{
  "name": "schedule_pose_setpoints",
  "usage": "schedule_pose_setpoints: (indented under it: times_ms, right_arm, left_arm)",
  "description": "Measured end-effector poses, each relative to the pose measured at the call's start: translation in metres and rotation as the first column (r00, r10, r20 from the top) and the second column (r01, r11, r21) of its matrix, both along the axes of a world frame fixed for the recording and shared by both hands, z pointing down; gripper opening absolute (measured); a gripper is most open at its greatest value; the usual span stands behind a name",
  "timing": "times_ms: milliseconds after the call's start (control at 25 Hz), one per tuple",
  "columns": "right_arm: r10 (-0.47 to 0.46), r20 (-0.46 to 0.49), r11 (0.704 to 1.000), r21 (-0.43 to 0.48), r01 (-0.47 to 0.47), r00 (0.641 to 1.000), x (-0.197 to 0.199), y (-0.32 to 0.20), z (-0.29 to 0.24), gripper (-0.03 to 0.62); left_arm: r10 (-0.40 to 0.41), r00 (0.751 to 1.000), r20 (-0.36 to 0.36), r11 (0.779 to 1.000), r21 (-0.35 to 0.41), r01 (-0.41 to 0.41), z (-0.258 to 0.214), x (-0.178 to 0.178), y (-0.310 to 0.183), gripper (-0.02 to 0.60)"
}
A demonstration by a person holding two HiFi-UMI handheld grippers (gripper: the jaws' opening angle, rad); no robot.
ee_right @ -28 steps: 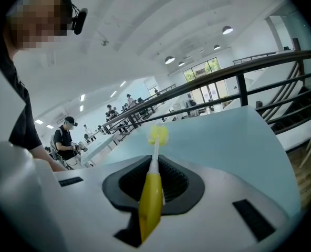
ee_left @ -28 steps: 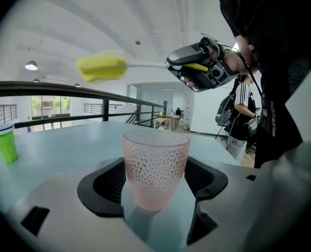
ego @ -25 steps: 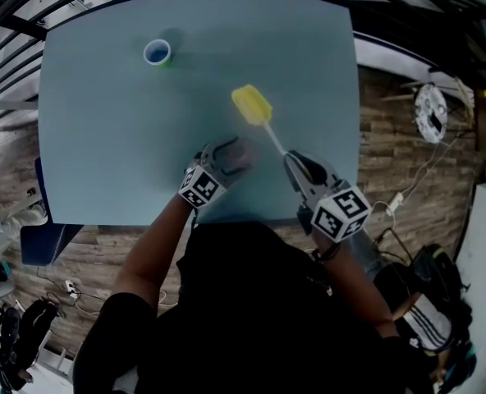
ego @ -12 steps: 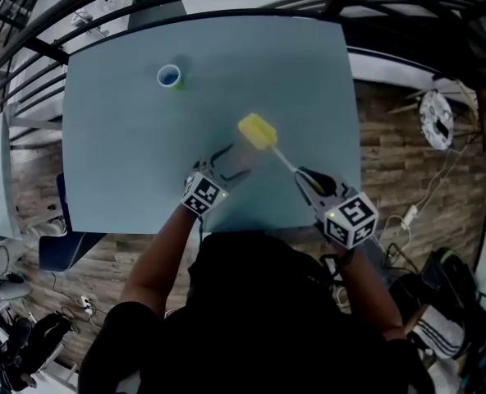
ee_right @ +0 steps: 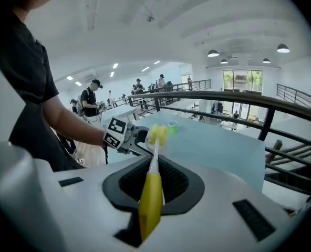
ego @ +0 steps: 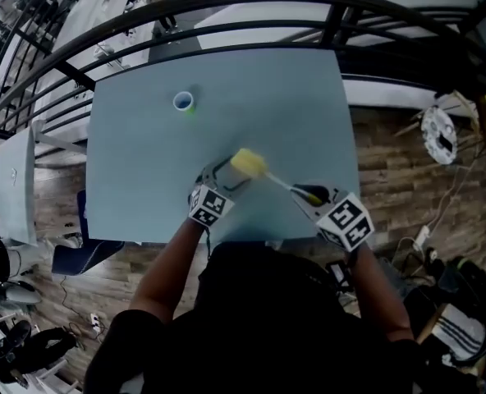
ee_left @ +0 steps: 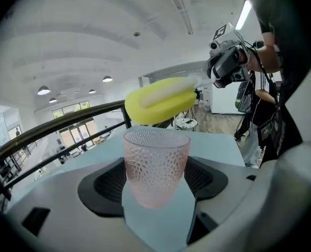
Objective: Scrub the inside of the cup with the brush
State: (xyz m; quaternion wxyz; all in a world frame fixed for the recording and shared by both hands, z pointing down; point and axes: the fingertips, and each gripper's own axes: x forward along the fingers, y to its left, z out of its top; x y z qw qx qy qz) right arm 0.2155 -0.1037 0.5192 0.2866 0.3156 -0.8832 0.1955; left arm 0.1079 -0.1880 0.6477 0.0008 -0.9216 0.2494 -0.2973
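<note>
A pink dimpled glass cup (ee_left: 156,164) stands upright between the jaws of my left gripper (ee_left: 155,185), which is shut on it. My right gripper (ee_right: 153,181) is shut on the yellow handle (ee_right: 150,203) of the brush. The brush's yellow sponge head (ee_left: 161,100) hovers just above the cup's mouth, outside the cup. In the head view the left gripper (ego: 223,179) and right gripper (ego: 310,194) sit near the table's front edge, with the sponge head (ego: 249,163) between them, over the left gripper's jaws.
A small blue-and-green cup (ego: 183,101) stands far back left on the light blue table (ego: 292,113). Black railings (ego: 333,11) run beyond the table's far edge. Other people stand in the hall behind, seen in the right gripper view.
The sponge head has moved left and nearer, from right of the left gripper to above the cup's mouth. Both grippers keep their hold. The head camera has shifted.
</note>
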Motion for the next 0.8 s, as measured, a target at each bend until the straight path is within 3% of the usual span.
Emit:
schedule_pose_setpoints:
  times_ms: [200,480,800]
  right_arm:
    - [-0.114,-0.103,0.993,-0.023,0.112,0.988,0.001,0.024,-0.001,0.044]
    - [-0.213,-0.192,0.977,-0.075,0.201,0.958,0.017,0.046,-0.001,0.044]
    - [-0.278,-0.251,0.96,-0.1,0.261,0.927,0.022,0.063,0.003,0.044]
  left_arm:
    - [0.012,0.998,0.061,0.999,0.05,-0.016,-0.022,0.004,0.022,0.356]
    - [0.162,0.966,0.201,0.974,0.123,-0.189,-0.041,0.042,0.066,0.356]
    - [0.229,0.941,0.248,0.957,0.122,-0.265,-0.056,0.073,0.095,0.356]
